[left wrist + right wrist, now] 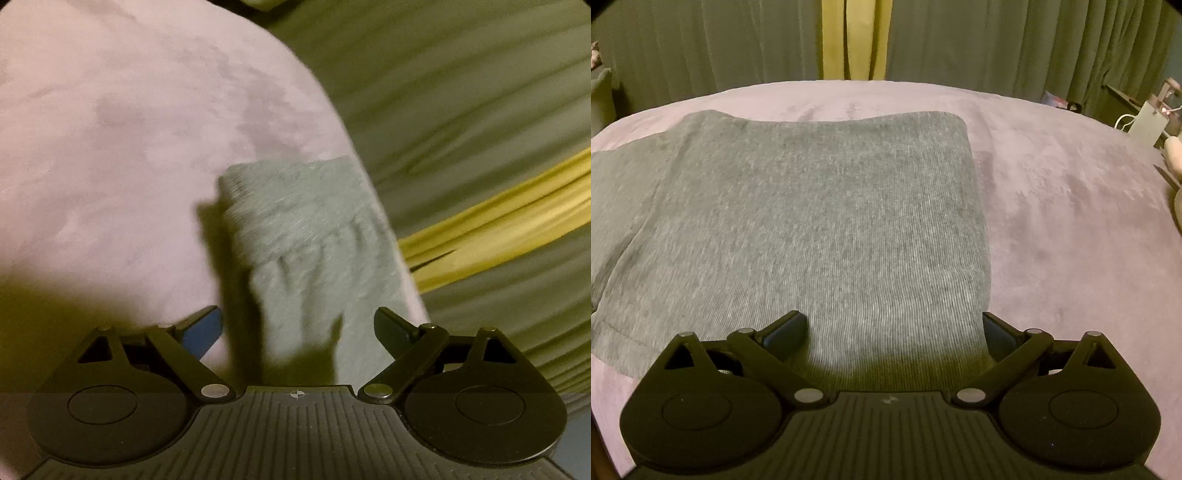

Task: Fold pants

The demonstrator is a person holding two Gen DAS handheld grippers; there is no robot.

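**Grey pants folded on the pink blanket, both grippers empty**

The pants [812, 221] lie flat on a pink blanket [1071, 221], folded into a thick, roughly rectangular stack. In the right wrist view a lower layer of the pants sticks out past the stack on its left side, and the stack's right edge runs straight down toward the camera.

The right gripper [894, 332] sits low over the near end of the pants with its jaws wide apart and nothing between them. One finger is above the grey fabric; the other is at the right edge of the pants, where fabric meets blanket. Whether the fingers touch the cloth cannot be told.

The left gripper [297, 328] also has its jaws wide apart and holds nothing. Its view is blurred; the pants [314, 240] appear ahead of it as a narrow grey block near the blanket [110, 147] edge.

Beyond the pants hang dark green curtains [997, 44] with a yellow strip [855, 37] between them.
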